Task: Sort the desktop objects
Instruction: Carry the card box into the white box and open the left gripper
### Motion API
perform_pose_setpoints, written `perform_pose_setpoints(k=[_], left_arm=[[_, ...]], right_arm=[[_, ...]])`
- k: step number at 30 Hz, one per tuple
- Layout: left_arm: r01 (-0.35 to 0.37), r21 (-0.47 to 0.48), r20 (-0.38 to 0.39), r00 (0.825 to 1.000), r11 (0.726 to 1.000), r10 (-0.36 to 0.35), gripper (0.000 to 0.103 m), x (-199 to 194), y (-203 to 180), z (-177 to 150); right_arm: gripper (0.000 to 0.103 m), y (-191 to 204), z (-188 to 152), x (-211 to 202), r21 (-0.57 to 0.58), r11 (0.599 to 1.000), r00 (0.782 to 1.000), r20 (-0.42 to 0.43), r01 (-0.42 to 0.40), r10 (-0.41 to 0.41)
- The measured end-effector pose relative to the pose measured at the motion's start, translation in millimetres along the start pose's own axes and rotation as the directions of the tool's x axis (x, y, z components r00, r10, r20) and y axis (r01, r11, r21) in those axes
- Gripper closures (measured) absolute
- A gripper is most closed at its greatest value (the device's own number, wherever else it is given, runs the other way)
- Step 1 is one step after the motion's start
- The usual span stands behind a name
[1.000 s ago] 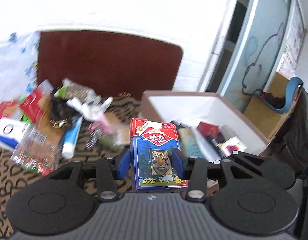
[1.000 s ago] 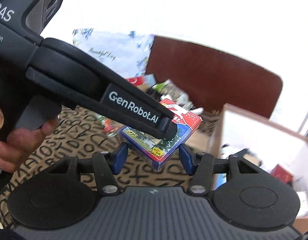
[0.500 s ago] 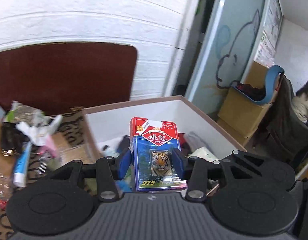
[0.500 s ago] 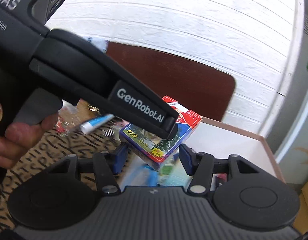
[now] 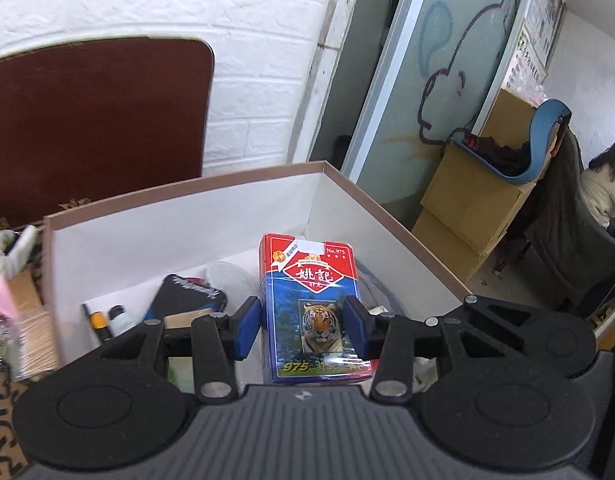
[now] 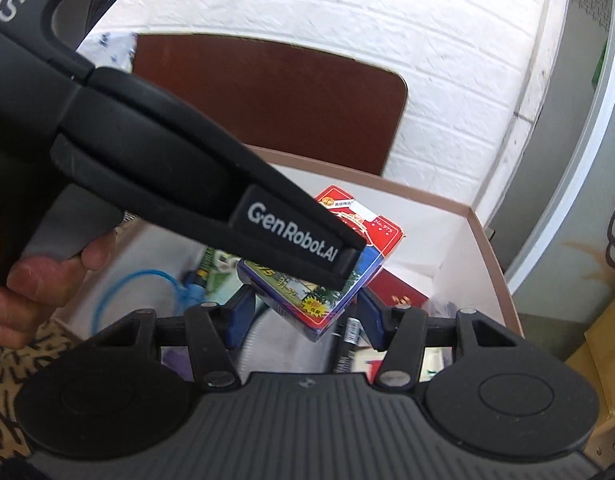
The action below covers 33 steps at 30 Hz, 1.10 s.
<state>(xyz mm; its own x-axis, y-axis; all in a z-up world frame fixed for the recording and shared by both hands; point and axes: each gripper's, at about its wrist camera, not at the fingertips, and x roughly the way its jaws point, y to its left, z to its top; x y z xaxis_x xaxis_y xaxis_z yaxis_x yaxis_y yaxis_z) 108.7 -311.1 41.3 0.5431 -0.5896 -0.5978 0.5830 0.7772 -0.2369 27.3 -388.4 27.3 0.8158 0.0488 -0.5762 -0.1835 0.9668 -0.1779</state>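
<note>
My left gripper [image 5: 303, 330] is shut on a red and blue playing-card box with a tiger picture [image 5: 313, 300] and holds it upright above the open white cardboard box [image 5: 179, 220]. In the right wrist view the same card box [image 6: 327, 272] hangs tilted under the left gripper's black finger [image 6: 299, 240], over the cardboard box [image 6: 487, 248]. My right gripper [image 6: 303, 314] is open and empty, with its blue pads on either side just below the card box, apart from it.
The cardboard box holds several items: a dark pouch [image 5: 187, 300], small bottles [image 5: 101, 320], a blue cable [image 6: 127, 292], a red booklet [image 6: 395, 292]. Loose clutter lies left of the box [image 5: 11, 280]. A brown chair back [image 5: 95, 120] stands behind.
Both grippers have moved right from the cluttered patterned tabletop to above the cardboard box, carrying the card box along. The left grip is unchanged.
</note>
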Motion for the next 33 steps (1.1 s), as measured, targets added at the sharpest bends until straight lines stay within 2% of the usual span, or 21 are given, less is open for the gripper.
perform_pose_setpoints(k=[8,12,18,20,22,24,26,28,30,33], left_arm=[[0.020,-0.047,-0.035,0.999,0.999,-0.022,0.056,46.4,-1.7,18.3],[0.026,-0.077,-0.077,0.997,0.997,-0.032,0.056,68.2,0.8,22.4],[0.030,-0.110,-0.129,0.991,0.993,-0.045,0.057,96.1,4.8,27.0],[0.026,-0.121,-0.131,0.991,0.992,-0.042,0.057,101.6,7.6,28.2],[0.040,-0.126,-0.123,0.991,0.991,-0.055,0.057,104.2,10.3,30.3],[0.059,-0.141,-0.115,0.990,0.988,-0.076,0.053,103.7,12.1,31.9],[0.069,-0.142,-0.102,0.991,0.988,-0.084,0.037,101.4,11.7,32.9],[0.038,-0.135,-0.086,0.995,0.990,-0.050,0.027,98.2,11.6,33.7],[0.041,-0.120,-0.083,0.995,0.992,-0.052,0.022,96.5,13.1,34.4],[0.038,-0.124,-0.092,0.995,0.992,-0.049,0.019,94.0,15.4,33.6]], right_arm=[[0.048,-46.7,14.3,37.3,-0.021,0.999,0.994,-0.109,-0.027,0.024],[0.048,-66.2,16.0,56.8,-0.026,0.998,0.985,-0.166,-0.053,0.048],[0.049,-81.5,17.3,84.9,-0.061,0.997,0.969,-0.244,-0.041,0.025],[0.050,-87.3,18.9,92.1,-0.055,0.998,0.966,-0.259,-0.036,0.021],[0.058,-93.3,20.6,99.6,-0.044,0.999,0.962,-0.273,-0.029,0.016],[0.059,-98.2,22.0,105.9,-0.042,0.999,0.959,-0.282,-0.004,-0.008],[0.059,-104.1,23.4,112.5,-0.028,0.999,0.955,-0.293,0.032,-0.039],[0.058,-109.6,23.4,115.2,-0.018,0.998,0.956,-0.287,0.056,-0.059],[0.057,-112.4,22.0,114.5,-0.016,0.999,0.958,-0.282,0.049,-0.052],[0.049,-113.3,18.1,112.4,-0.028,0.999,0.960,-0.276,0.038,-0.044]])
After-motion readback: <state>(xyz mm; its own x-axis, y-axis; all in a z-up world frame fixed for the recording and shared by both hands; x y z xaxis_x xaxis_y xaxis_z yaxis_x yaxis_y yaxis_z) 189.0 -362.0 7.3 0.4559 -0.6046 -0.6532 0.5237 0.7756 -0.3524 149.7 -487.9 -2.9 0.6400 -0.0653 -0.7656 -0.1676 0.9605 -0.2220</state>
